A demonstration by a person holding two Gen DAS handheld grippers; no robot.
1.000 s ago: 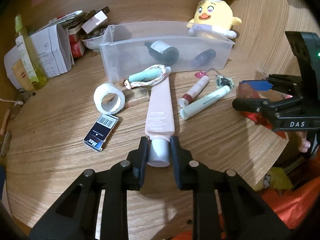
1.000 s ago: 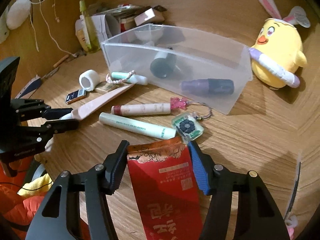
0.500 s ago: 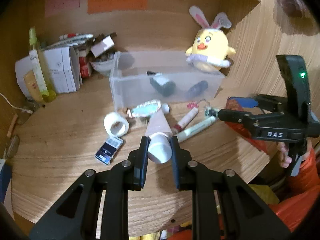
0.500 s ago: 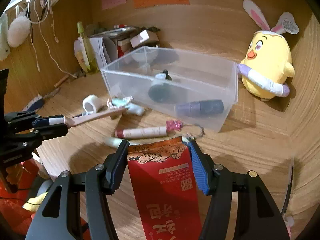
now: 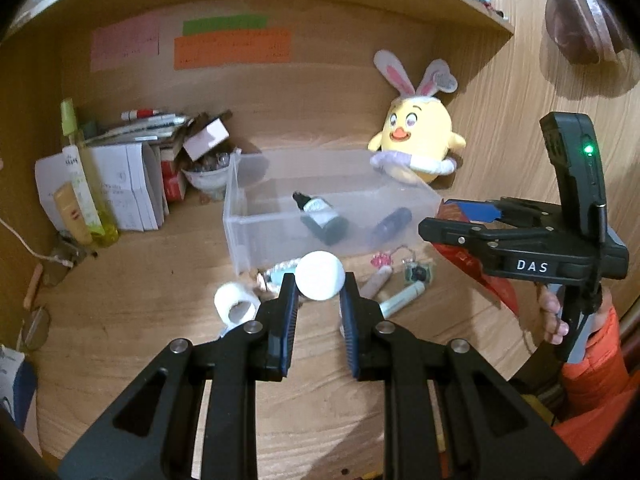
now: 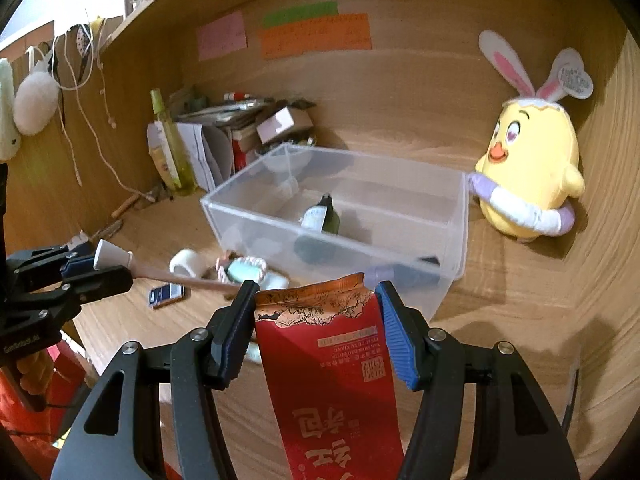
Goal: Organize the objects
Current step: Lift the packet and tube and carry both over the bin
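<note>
The left gripper (image 5: 319,292) pinches a pink tube by its white cap (image 5: 320,275); in its own view only the round end of the cap shows, held between the fingers above the wooden desk (image 5: 120,320). The right wrist view shows what that hides: the tube (image 6: 172,276) is off the desk, its flat end pointing toward the clear plastic bin (image 6: 336,232), with the left gripper (image 6: 100,268) closed on the cap at the left edge. The right gripper (image 6: 314,300) clamps a red pouch (image 6: 332,360) with printed characters between its blue-padded fingers, near the bin's front corner; from the left wrist view the right gripper (image 5: 444,220) is seen side-on just beside the bin's right end, and only slivers of the pouch (image 5: 460,256) show. Inside the bin (image 5: 280,216) lie a dark dropper bottle (image 5: 320,220) and a purple bottle (image 5: 390,220). On the desk in front of the bin are a roll of white tape (image 5: 236,306), a small teal item wrapped in a beaded cord (image 5: 280,272), a pinkish stick (image 5: 374,284), a pale green tube (image 5: 400,300) and a keychain (image 5: 416,272). A small dark box (image 6: 167,295) near the tape shows only in the right wrist view. A yellow chick plush with rabbit ears (image 5: 416,140) sits behind the bin's right end.
</note>
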